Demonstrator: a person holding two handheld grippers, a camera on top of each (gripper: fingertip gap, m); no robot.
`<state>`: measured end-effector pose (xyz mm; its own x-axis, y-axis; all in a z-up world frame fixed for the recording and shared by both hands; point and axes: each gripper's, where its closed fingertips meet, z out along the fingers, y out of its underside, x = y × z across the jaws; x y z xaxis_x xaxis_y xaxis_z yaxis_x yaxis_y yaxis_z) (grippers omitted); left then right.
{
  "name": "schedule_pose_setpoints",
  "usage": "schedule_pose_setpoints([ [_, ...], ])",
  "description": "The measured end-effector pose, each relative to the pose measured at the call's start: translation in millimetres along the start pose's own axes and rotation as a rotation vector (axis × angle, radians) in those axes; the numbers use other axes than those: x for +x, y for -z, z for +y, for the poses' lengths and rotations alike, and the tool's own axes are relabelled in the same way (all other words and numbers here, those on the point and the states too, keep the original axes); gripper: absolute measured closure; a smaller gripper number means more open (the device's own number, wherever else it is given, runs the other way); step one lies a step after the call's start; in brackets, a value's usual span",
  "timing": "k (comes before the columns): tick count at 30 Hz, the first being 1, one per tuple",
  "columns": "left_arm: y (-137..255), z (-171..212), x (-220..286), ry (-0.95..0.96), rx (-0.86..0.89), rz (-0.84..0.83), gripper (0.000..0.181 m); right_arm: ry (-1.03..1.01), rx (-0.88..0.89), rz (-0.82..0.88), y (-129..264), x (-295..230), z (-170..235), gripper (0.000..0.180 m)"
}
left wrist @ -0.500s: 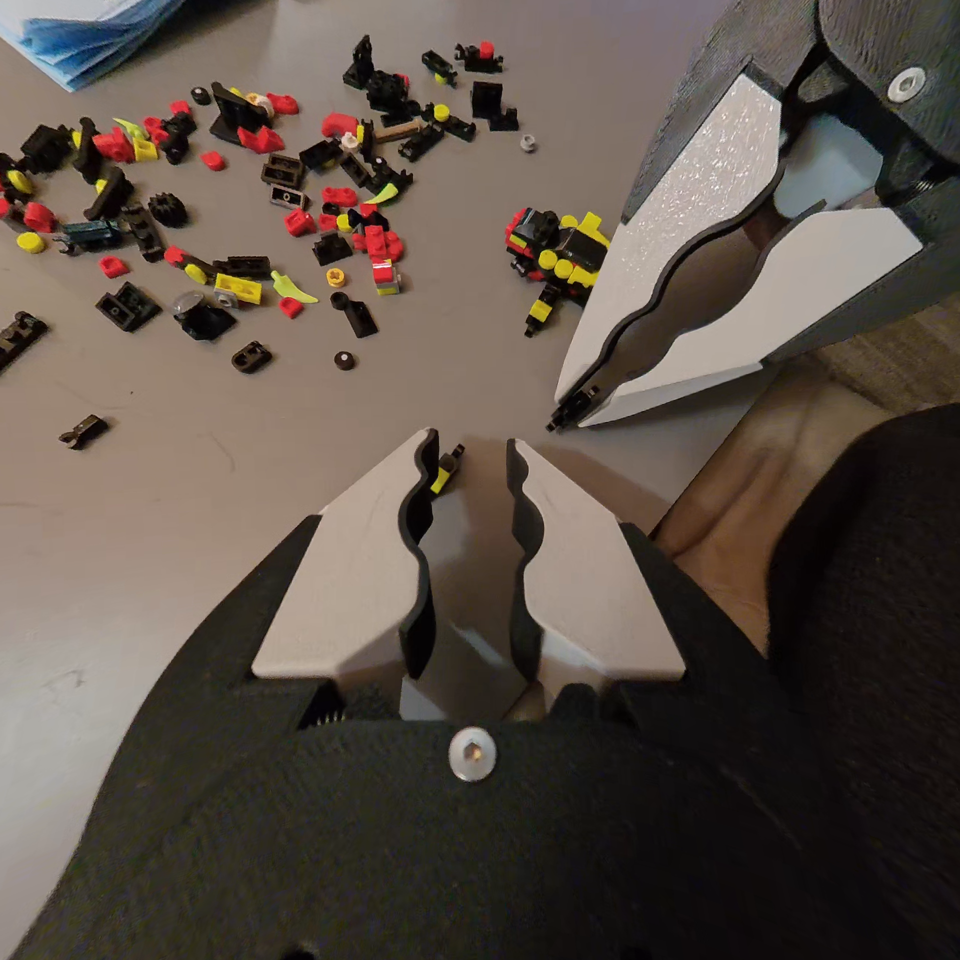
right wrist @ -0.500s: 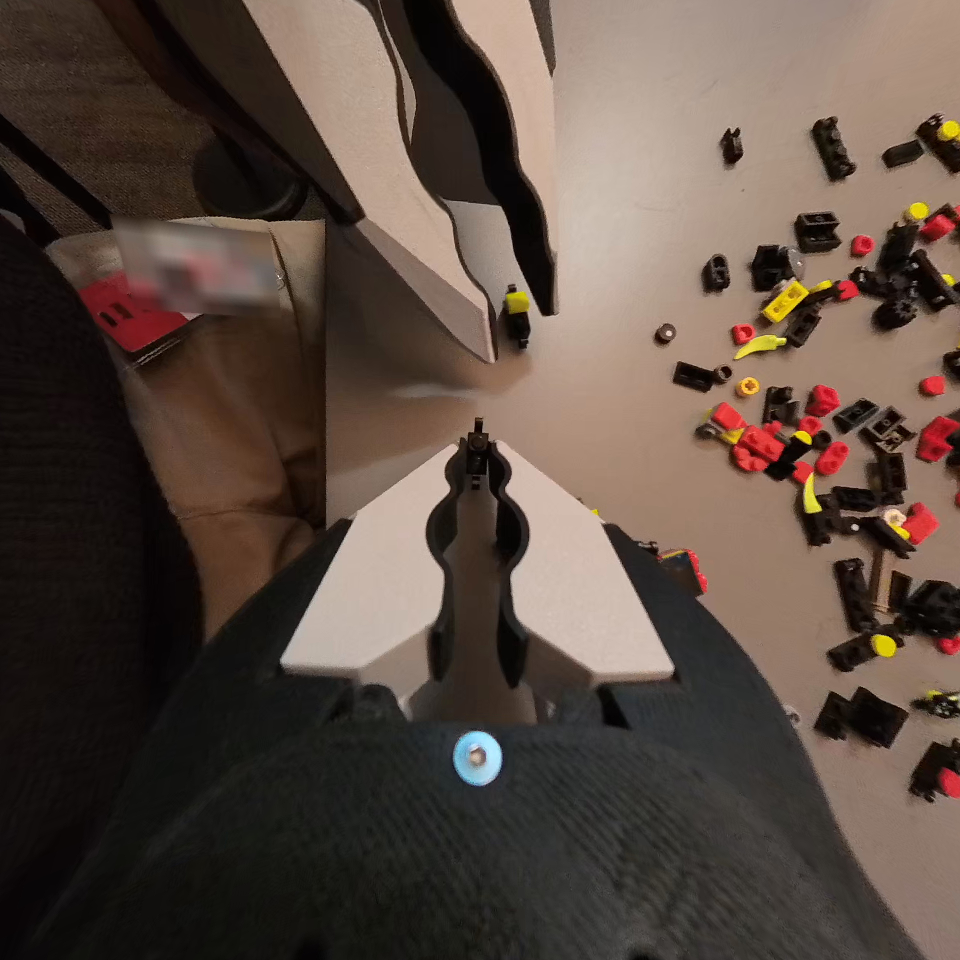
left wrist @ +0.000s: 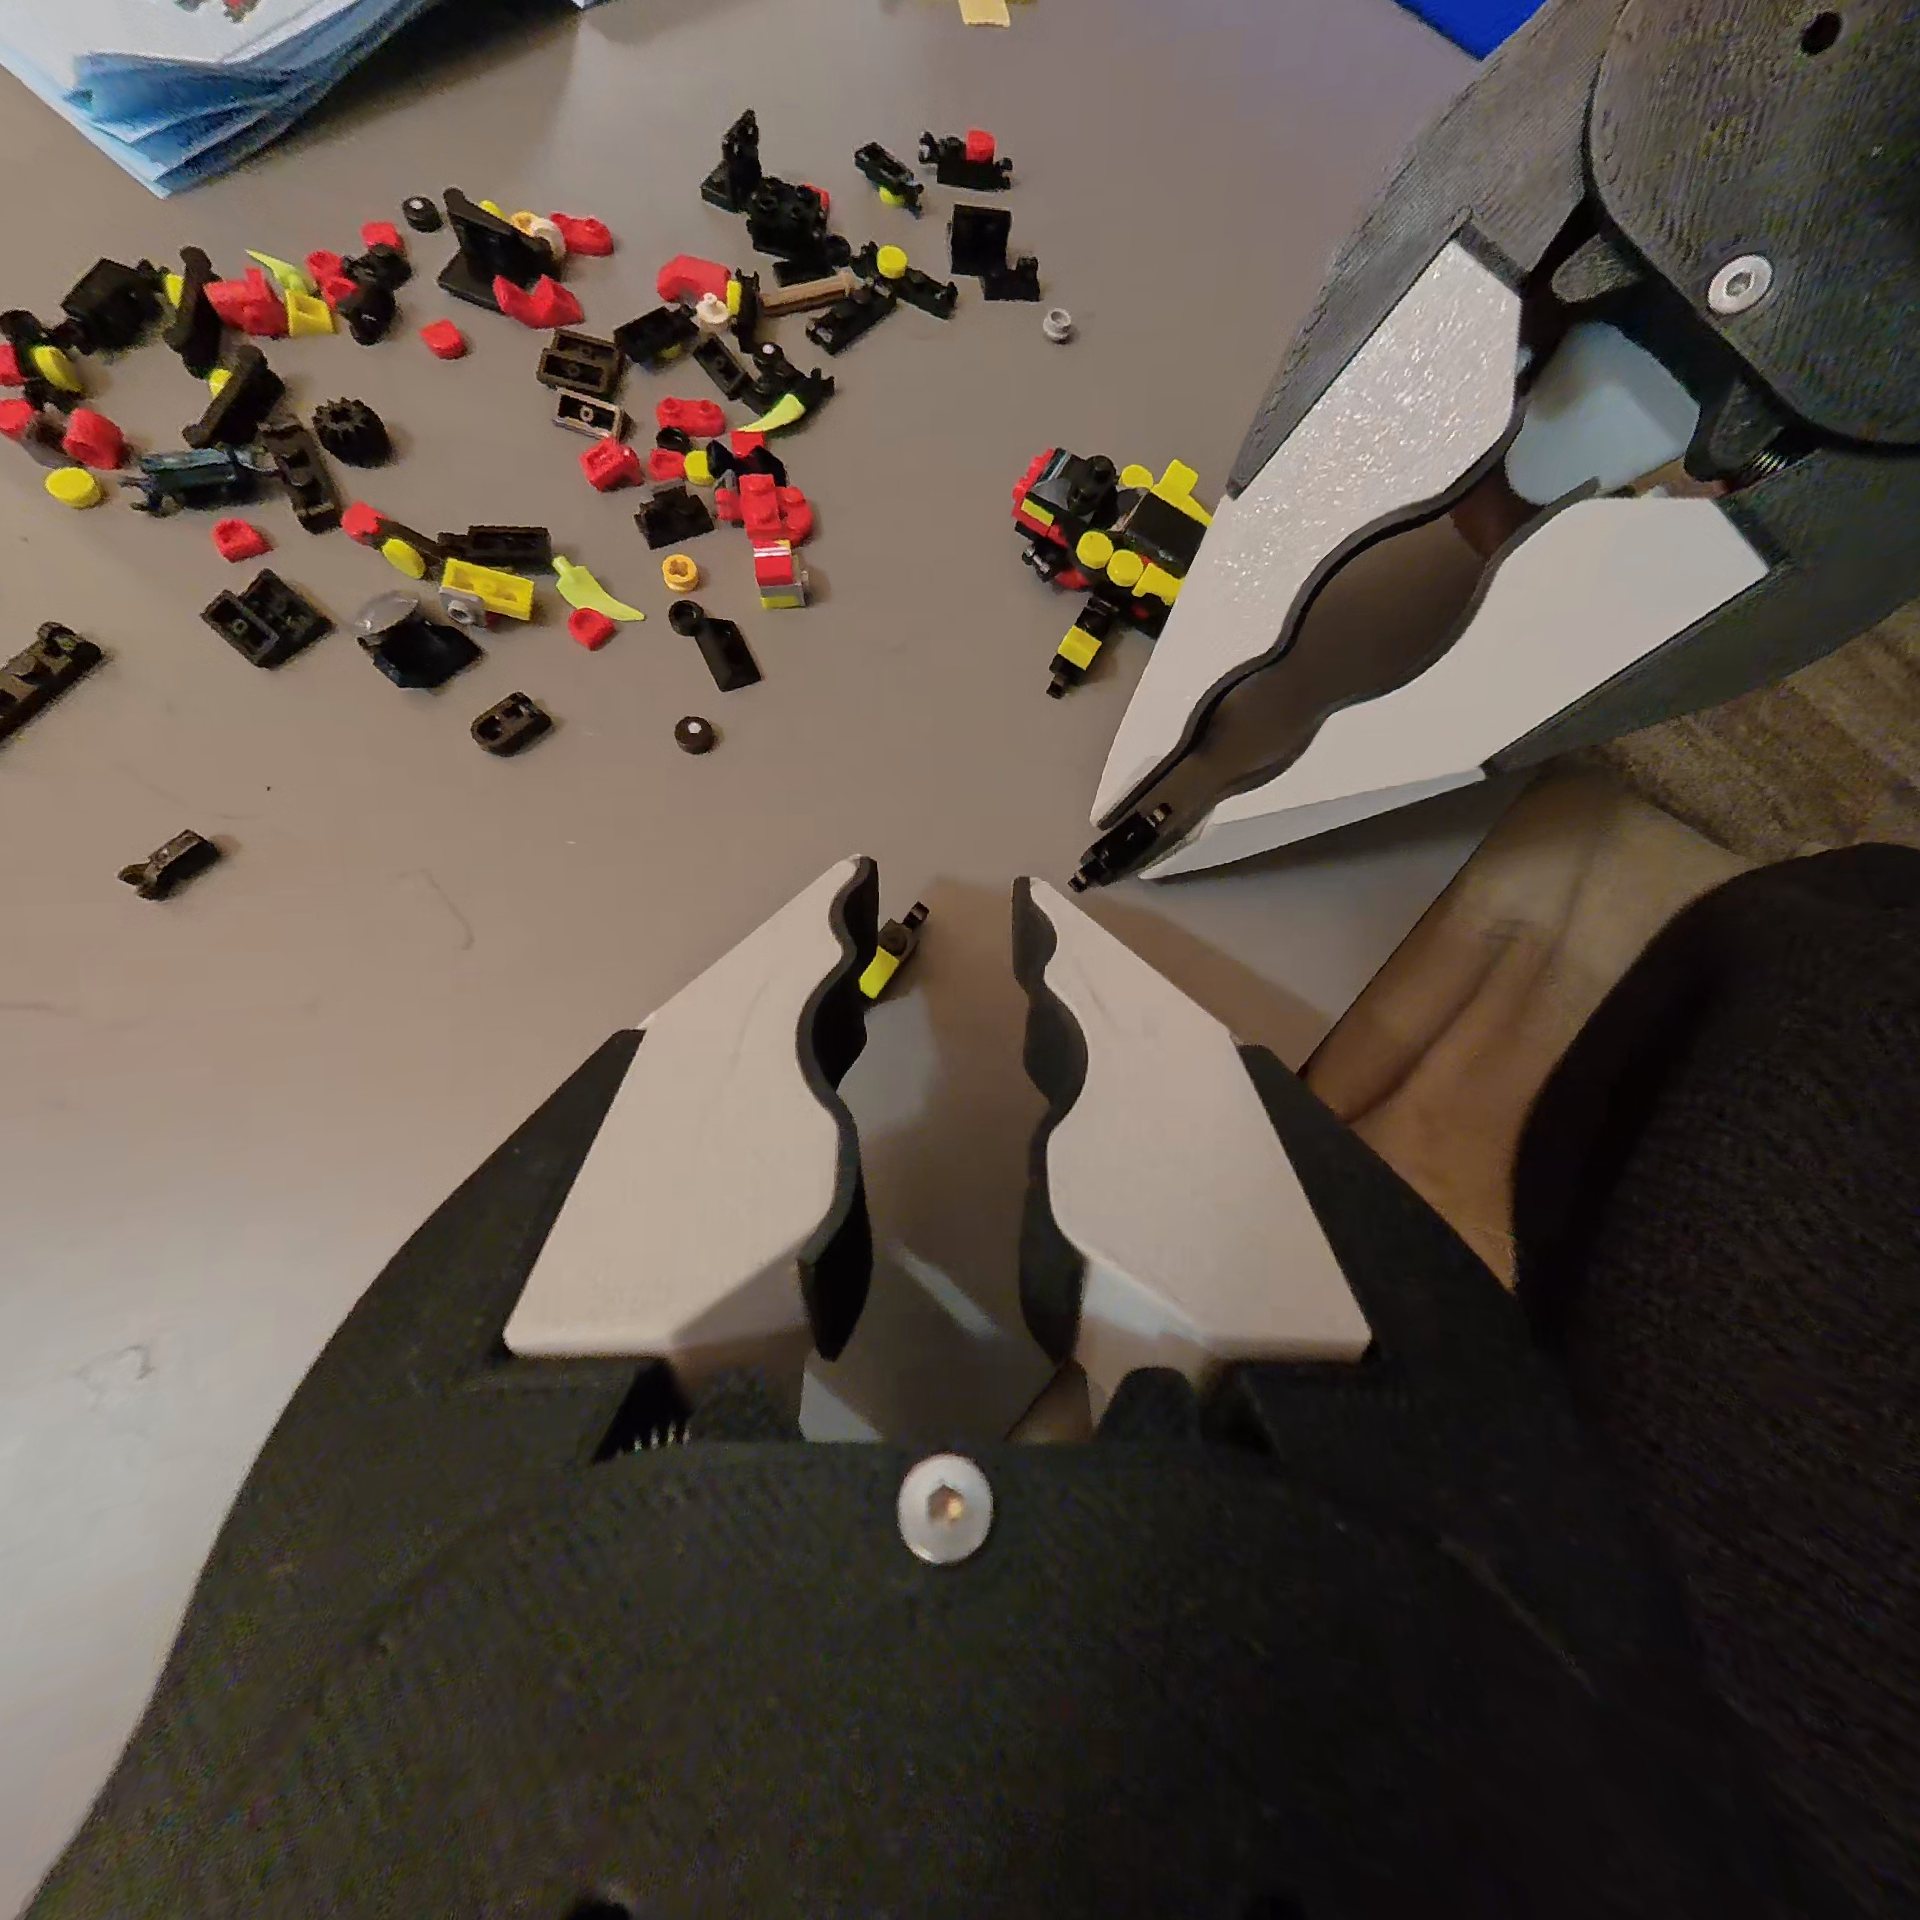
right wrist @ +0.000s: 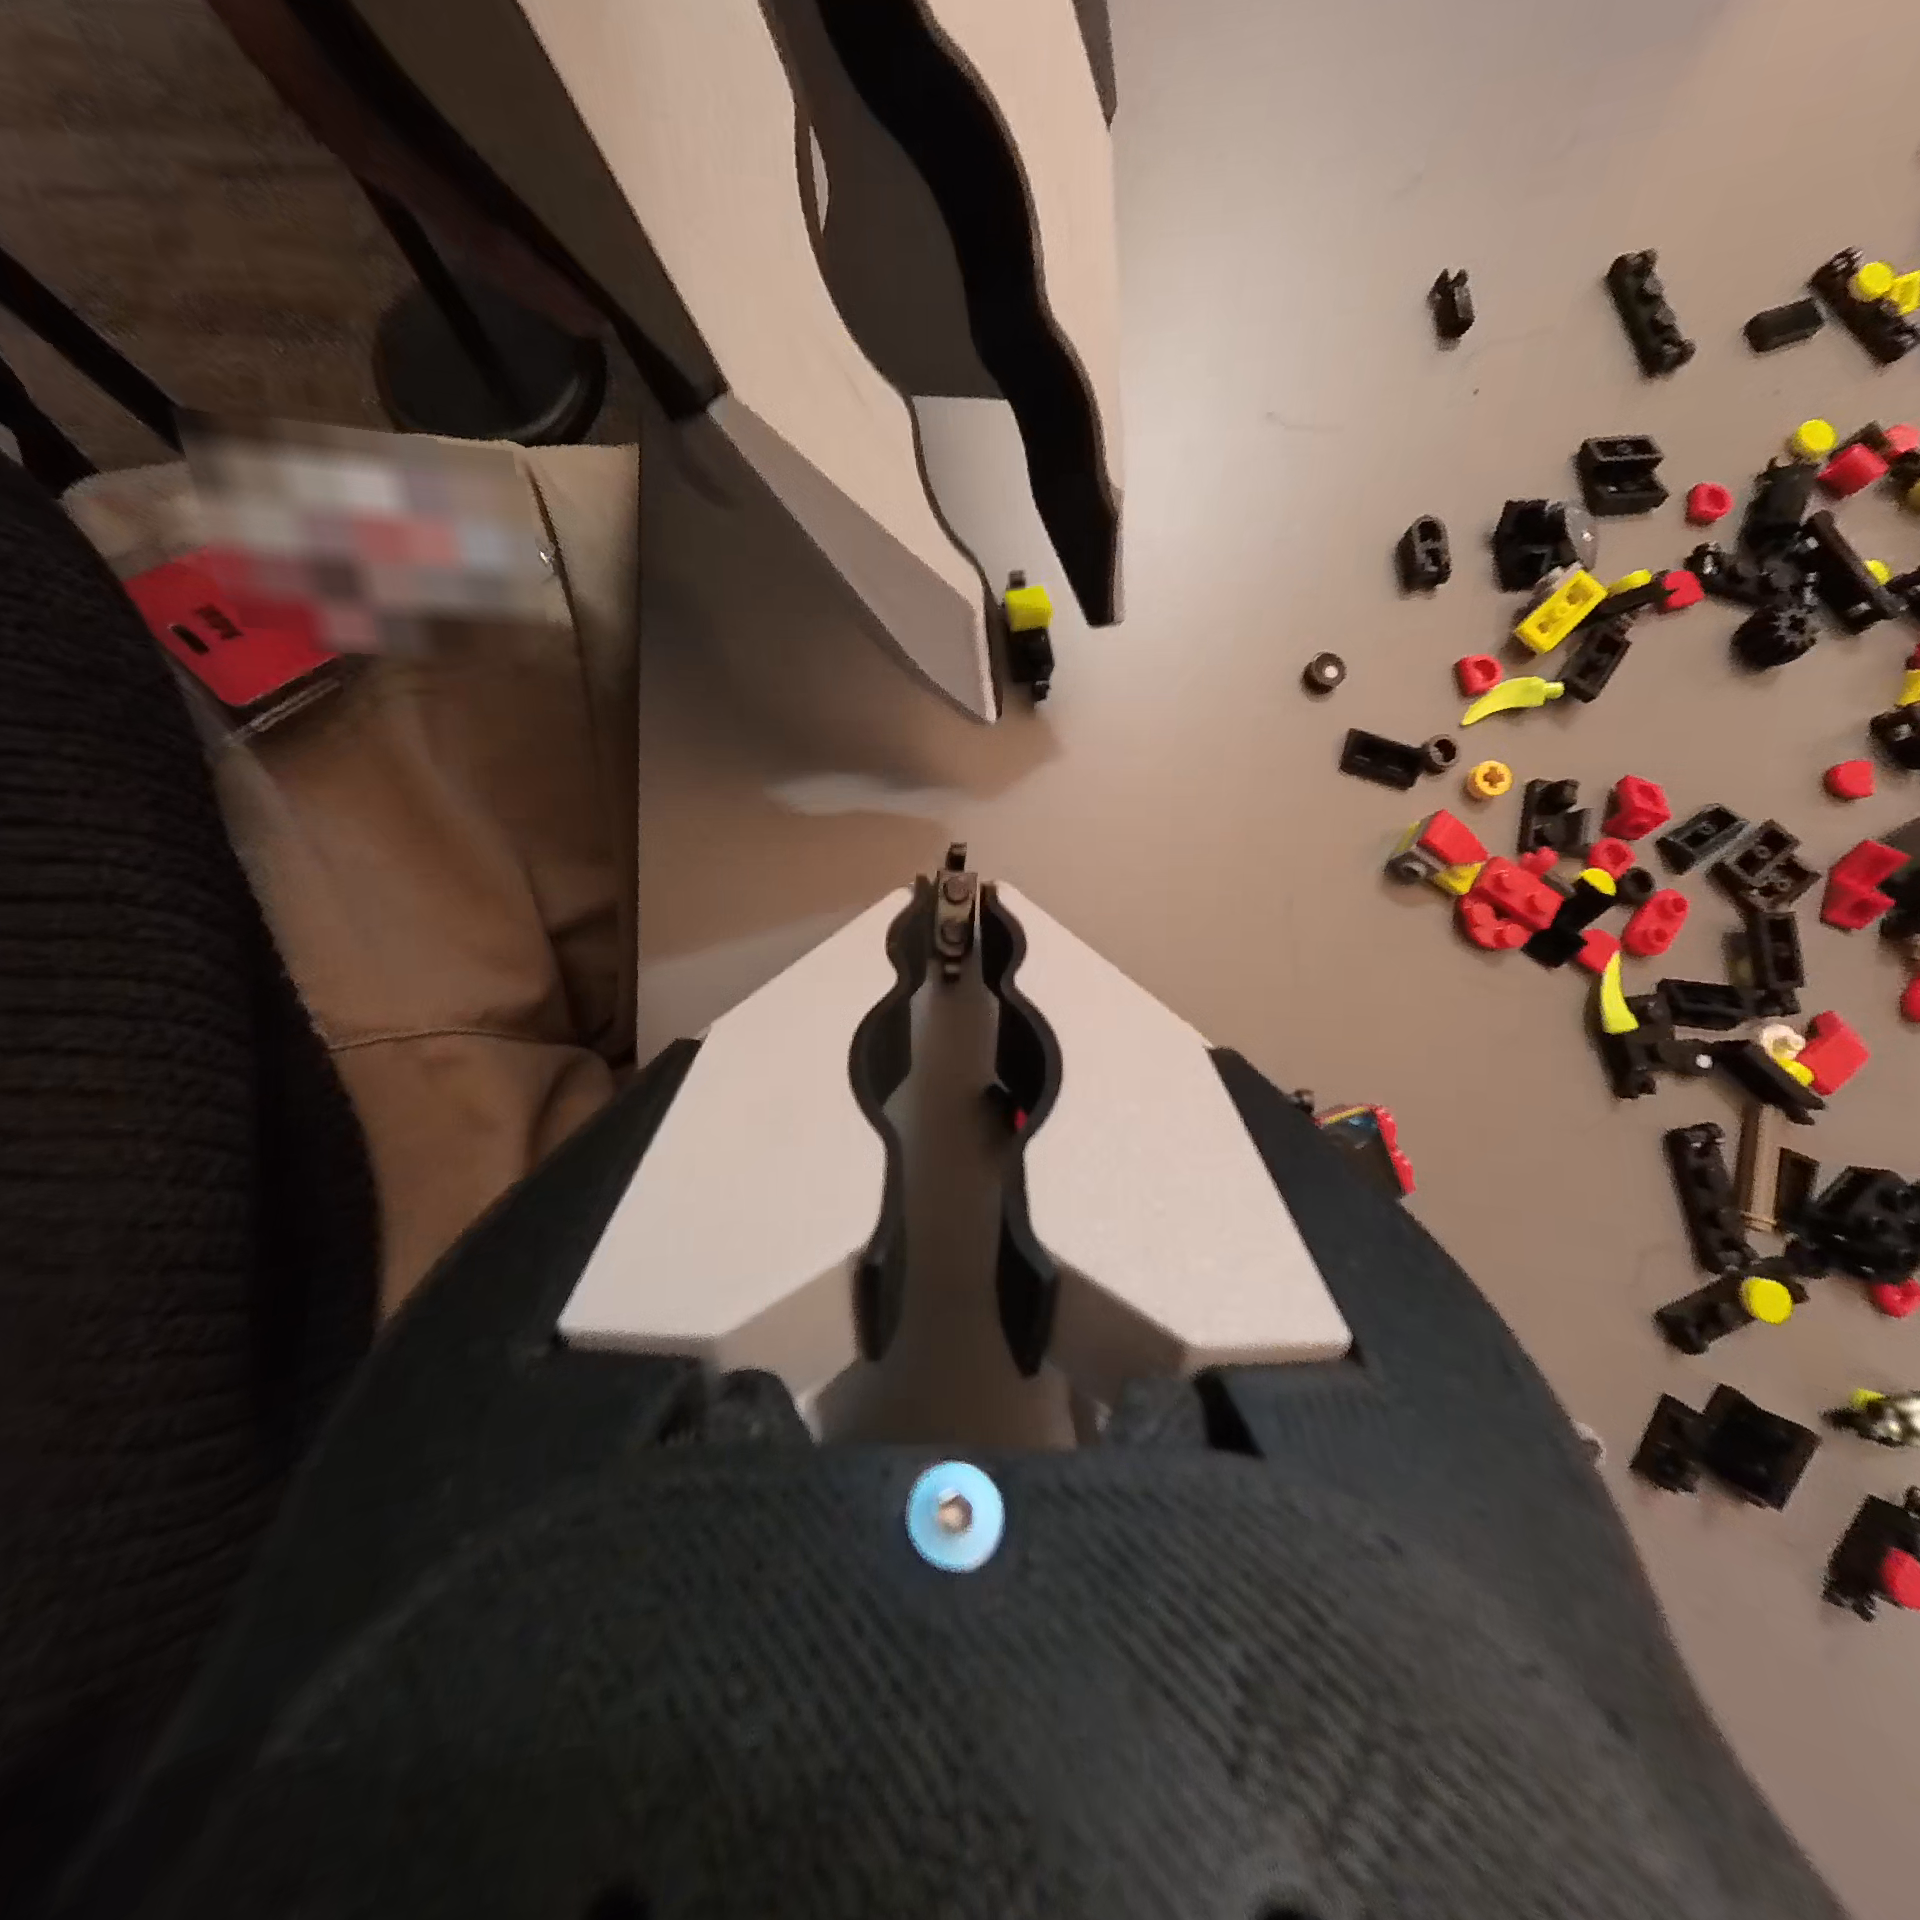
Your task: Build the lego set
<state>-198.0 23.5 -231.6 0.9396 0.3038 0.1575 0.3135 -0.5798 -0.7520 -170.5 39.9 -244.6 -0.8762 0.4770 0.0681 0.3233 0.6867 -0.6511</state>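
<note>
Booklet (left wrist: 208, 94) shows only behind left tongs (left wrist: 940, 894); right tongs' (right wrist: 951, 883) view misses it.

Red, black, yellow bricks (left wrist: 665, 457); grey table (left wrist: 312, 1039)

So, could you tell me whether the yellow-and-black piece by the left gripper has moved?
No: the yellow-and-black piece sits where it did, equally far from the black round stud on the table.

Two claws – left claw (left wrist: 940, 894), right claw (left wrist: 1127, 831) – one part-built model (left wrist: 1117, 530), one booklet (left wrist: 187, 94), dozens of loose bricks (left wrist: 582, 416).
</note>
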Motion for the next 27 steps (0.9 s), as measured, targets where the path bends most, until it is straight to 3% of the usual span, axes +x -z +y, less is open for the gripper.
schedule_pose_setpoints([
  [13, 1, -1, 0, 0.039, 0.006, 0.019, 0.157, -0.417, 0.360, 0.047, 45, 65, -21, 0.176],
  [27, 6, -9, -7, 0.094, 0.054, 0.006, 0.158, -0.362, 0.353, 0.061, 43, 60, -24, 0.180],
])
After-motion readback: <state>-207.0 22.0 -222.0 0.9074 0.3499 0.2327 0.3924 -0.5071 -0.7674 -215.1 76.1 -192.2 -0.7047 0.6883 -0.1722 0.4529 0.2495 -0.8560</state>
